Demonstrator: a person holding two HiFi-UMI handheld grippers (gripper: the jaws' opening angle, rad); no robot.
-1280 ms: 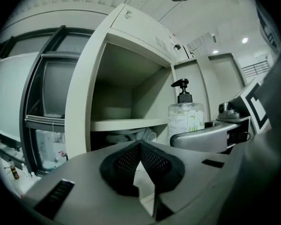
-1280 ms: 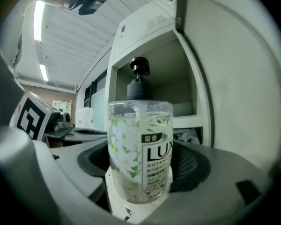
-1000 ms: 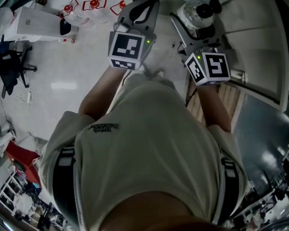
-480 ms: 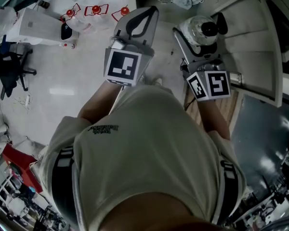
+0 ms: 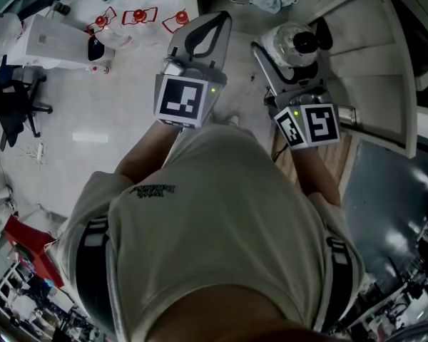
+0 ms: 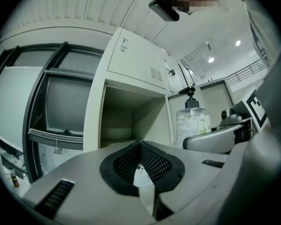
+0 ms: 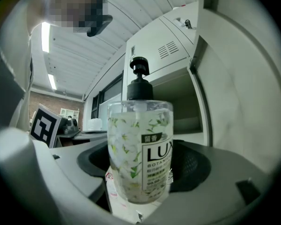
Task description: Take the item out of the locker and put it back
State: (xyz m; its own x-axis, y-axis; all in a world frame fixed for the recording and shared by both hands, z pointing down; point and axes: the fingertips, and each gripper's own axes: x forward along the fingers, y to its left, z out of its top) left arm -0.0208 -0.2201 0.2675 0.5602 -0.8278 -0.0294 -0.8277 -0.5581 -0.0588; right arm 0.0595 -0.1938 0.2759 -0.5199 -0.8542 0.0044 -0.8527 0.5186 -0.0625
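A clear pump bottle with a flower print and a black pump head stands upright between the jaws of my right gripper, which is shut on it. From the head view the bottle shows from above, held in front of the white locker. My left gripper is just left of it, shut, with nothing between its jaws. In the left gripper view those jaws meet at the tip. Past them an open locker compartment gapes, and the bottle is at the right.
The locker's open door stands at my right. On the floor at the upper left lie a white box and several small red items. A black chair is at the far left. Dark windows flank the locker.
Both grippers and the bottle have risen a little and shifted toward the locker since a second ago. Over the last half second they have stayed put.
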